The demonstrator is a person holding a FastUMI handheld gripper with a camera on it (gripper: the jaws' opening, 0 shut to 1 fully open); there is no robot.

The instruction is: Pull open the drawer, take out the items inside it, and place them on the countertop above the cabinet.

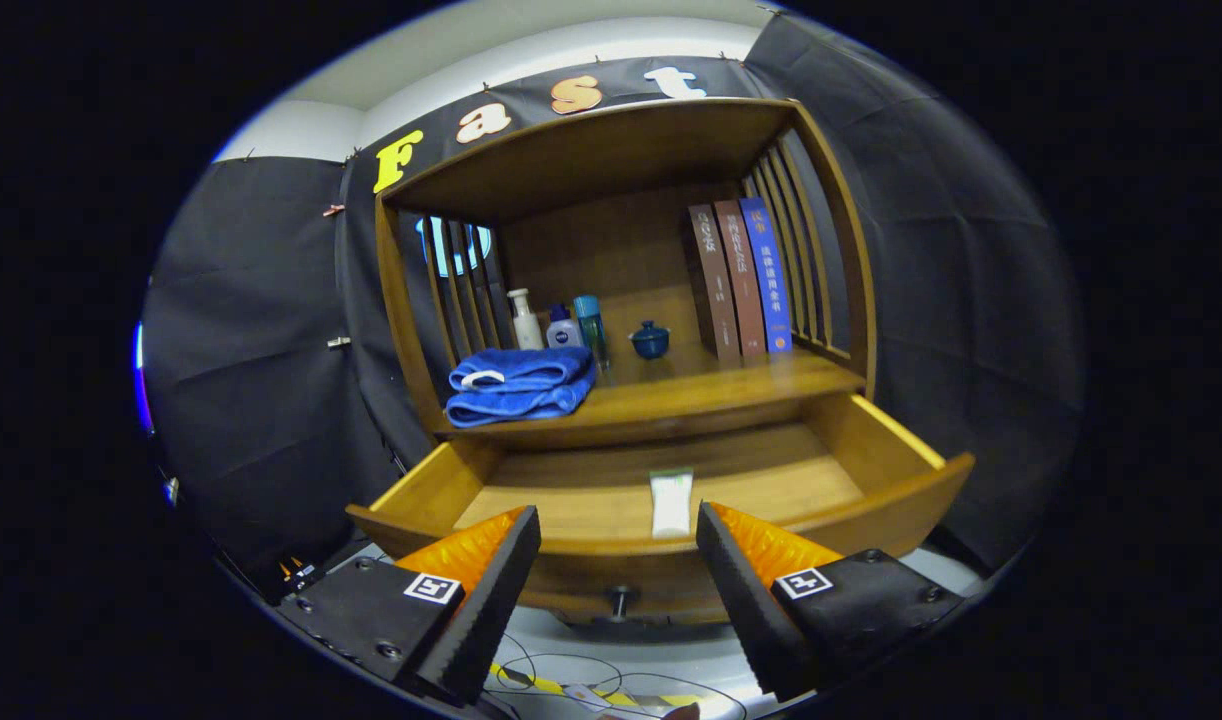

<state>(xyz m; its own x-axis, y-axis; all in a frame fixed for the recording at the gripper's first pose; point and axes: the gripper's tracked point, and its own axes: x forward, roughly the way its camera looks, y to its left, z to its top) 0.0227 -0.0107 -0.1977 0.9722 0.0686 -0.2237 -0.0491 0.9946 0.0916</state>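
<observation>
1. Gripper view, far left of the cabinet (611, 400): a folded blue towel (519, 383) with a white loop lies on the tabletop (711, 385) at its left front corner, just beside the slatted left side panel.
2. Behind the towel, toward the back wall, stand three small containers in a row: a white pump bottle (524, 319), a short blue-capped bottle (563, 328) and a teal bottle (590, 325), close to one another.
3. Near the middle of the tabletop sits a small dark-blue lidded jar (650, 340), apart from the bottles and from the books.
4. Further right, three books (739, 280) stand upright side by side, two brown and one blue, against the slatted right side panel.
5. Below the tabletop the wooden drawer (871, 455) is pulled well out; its floor is pale wood with darker walls and a curved front with a small knob (620, 601).
6. Inside the drawer lies a white tube (671, 499) with a green band at its far end, flat on the drawer floor, lengthwise front to back, near the front wall and right of centre.
7. Hand-held gripper (619, 545): its two fingers are spread wide apart, holding nothing, hovering in front of the drawer's front wall; the tube lies just beyond them, closer to the right finger.
</observation>
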